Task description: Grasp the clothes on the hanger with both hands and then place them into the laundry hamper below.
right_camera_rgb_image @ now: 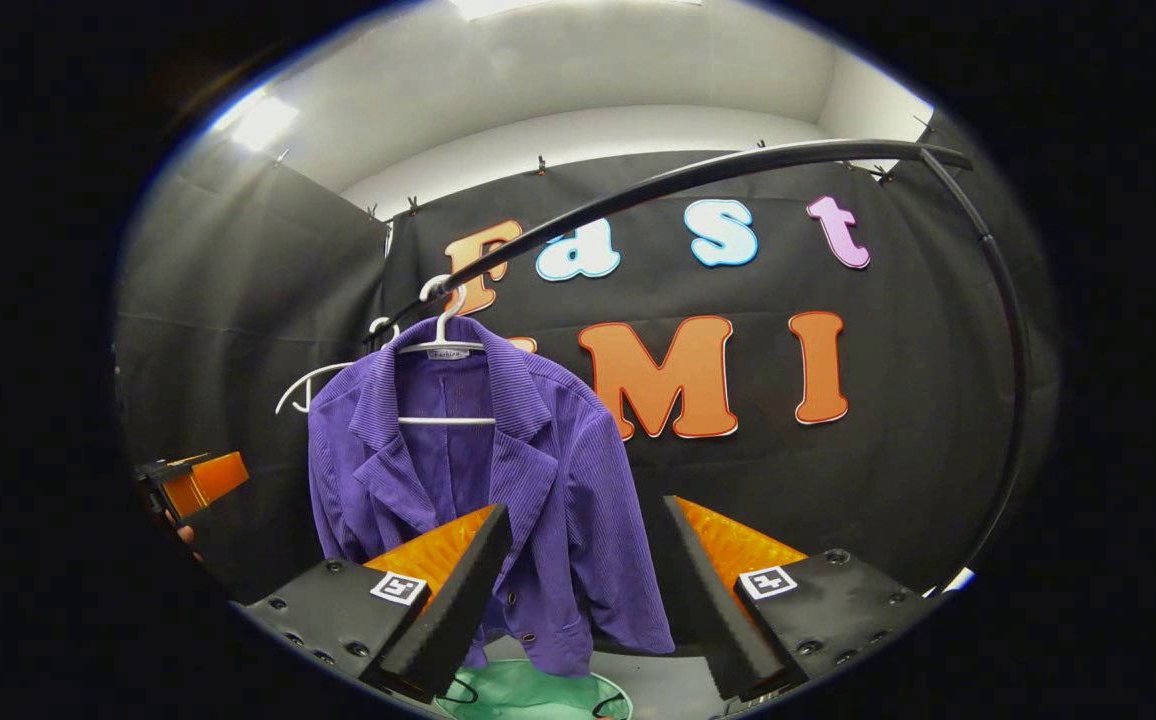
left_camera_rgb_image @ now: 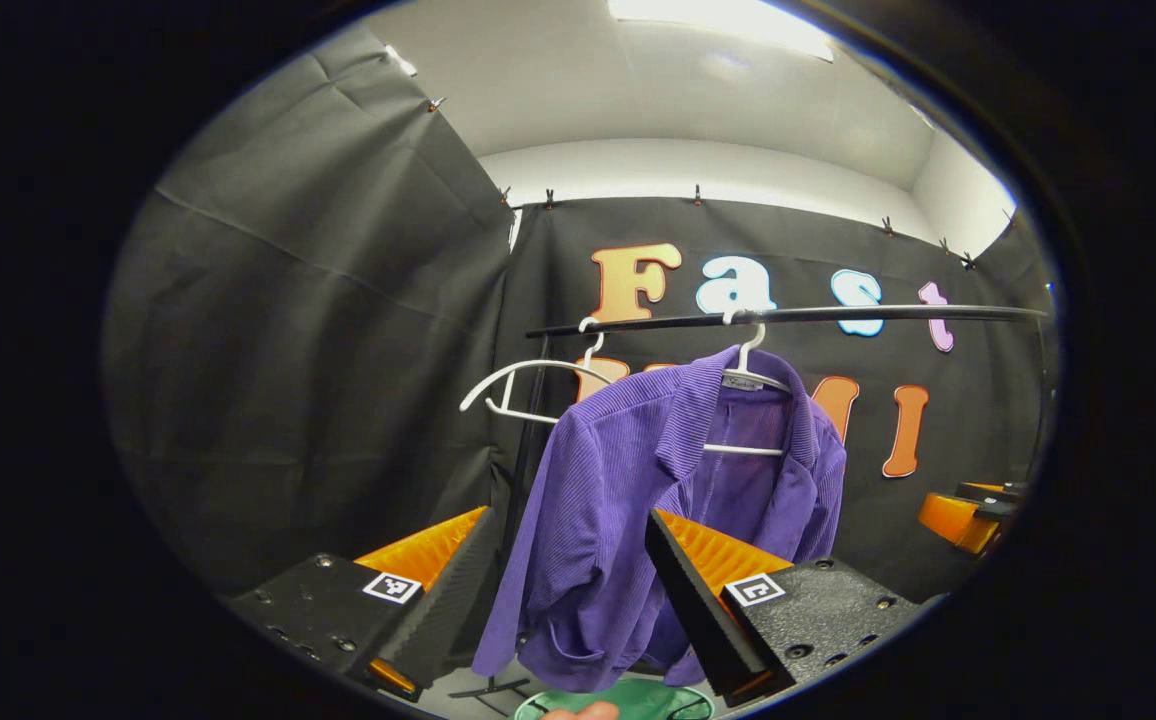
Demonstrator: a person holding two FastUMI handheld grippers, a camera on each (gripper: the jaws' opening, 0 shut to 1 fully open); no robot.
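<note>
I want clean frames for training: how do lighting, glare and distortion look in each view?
Left gripper view: a ceiling light blows out at the top; the purple jacket is evenly lit and sharp. Right gripper view: fisheye bends the black rail into an arc; glare at a ceiling light, jacket still crisp.

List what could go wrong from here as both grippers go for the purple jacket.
1. The purple jacket hangs on a white hanger hooked over the black rail; pulling down may drag the hanger off too.
2. An empty hanger hangs right beside it and could snag.
3. The green hamper shows just a small area below the hem, so the jacket may drape over its rim or miss.
</note>
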